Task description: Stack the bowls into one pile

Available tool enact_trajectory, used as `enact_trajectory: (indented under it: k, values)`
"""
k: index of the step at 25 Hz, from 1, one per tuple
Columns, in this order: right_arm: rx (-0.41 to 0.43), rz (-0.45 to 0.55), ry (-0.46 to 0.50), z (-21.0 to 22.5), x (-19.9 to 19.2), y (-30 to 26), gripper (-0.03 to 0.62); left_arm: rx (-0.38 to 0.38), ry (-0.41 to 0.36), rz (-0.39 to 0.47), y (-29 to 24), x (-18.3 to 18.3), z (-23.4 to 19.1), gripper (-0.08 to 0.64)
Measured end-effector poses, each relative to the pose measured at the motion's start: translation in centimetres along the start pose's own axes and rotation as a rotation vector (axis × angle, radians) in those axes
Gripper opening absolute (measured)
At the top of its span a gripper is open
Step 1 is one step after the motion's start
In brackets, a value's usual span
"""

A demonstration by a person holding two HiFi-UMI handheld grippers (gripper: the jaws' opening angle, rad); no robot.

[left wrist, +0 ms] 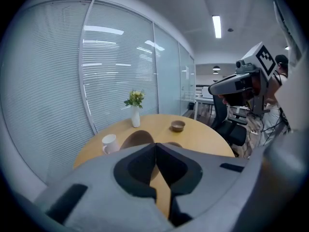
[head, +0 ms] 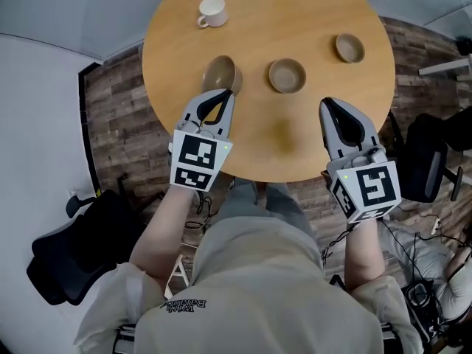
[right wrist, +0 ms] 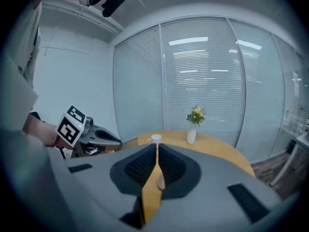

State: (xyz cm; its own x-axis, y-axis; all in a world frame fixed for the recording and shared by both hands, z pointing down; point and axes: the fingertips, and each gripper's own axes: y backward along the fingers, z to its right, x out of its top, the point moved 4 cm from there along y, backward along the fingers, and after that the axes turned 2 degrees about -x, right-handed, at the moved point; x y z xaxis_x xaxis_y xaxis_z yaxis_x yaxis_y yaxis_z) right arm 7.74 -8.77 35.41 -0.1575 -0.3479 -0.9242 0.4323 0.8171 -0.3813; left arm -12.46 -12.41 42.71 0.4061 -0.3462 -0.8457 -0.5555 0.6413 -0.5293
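— Three of them, none stacked?
— None. The left bowl (head: 221, 74) sits just past the tip of the left claw (head: 221, 94). The middle bowl (head: 287, 75) is ahead, between the claws. The right bowl (head: 349, 48) is farther off, beyond the right claw (head: 330, 103).
— And the claws?
— Both closed on nothing, over the near side of the bench (head: 295, 150). A cup (head: 212, 12) stands beyond the left bowl.

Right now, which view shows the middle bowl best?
Head view: the middle bowl sits whole and unobstructed on the round table, seen from above. Left gripper view shows only a rim sliver above the left gripper. Right gripper view: the right gripper blocks it, bar one unclear sliver.
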Motion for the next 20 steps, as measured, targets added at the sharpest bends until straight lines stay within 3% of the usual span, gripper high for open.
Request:
enact_trajectory:
  k: [10,16,20]
  values:
    - [-0.082,0.025,-0.035,3.5,0.5,2.7,0.034,-0.089,-0.090,0.011,-3.3,4.0,2.8,0.021]
    - [-0.124,0.029,-0.053,5.7,-0.3,4.3,0.034,-0.142,-0.154,-0.016,-6.3,4.4,5.0,0.022]
    - [-0.136,0.023,-0.070,7.1,-1.0,4.9,0.034,-0.175,-0.143,-0.060,-8.6,3.6,6.4,0.022]
